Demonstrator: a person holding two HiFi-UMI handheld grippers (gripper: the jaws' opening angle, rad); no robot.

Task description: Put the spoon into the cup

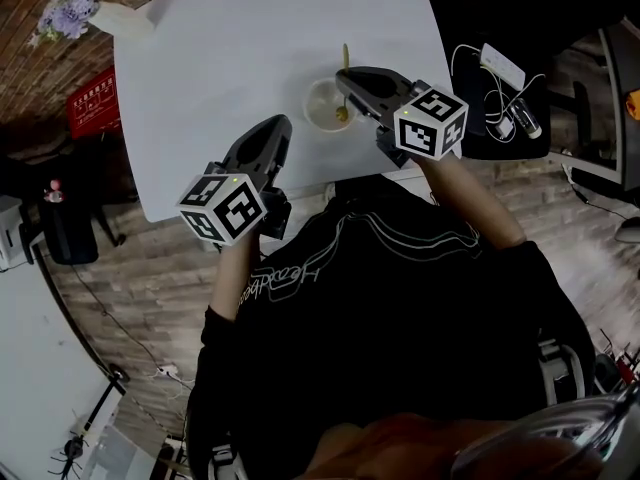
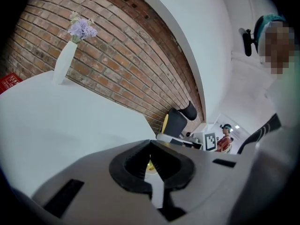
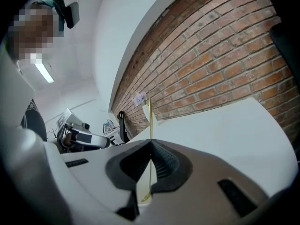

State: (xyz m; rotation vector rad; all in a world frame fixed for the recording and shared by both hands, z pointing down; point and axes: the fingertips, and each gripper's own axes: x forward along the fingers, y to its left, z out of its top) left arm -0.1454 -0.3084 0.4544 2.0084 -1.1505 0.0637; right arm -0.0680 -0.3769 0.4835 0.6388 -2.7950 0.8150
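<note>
We hold the spoon [image 1: 346,58] clenched in the right gripper [image 1: 348,80], its bowl apparently inside the cup [image 1: 320,108] on the table [image 1: 230,68], the left gripper [image 1: 278,126] closed and empty; the next move, we judge, calls for lowering and release.

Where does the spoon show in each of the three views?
Head view: spoon upper centre, held by the right gripper, lower end at the cup.
Left gripper view: not identifiable; only a yellowish glint behind the jaws.
Right gripper view: spoon centre, upright, clamped between the jaws.
Shared landmark: purple flowers.
</note>
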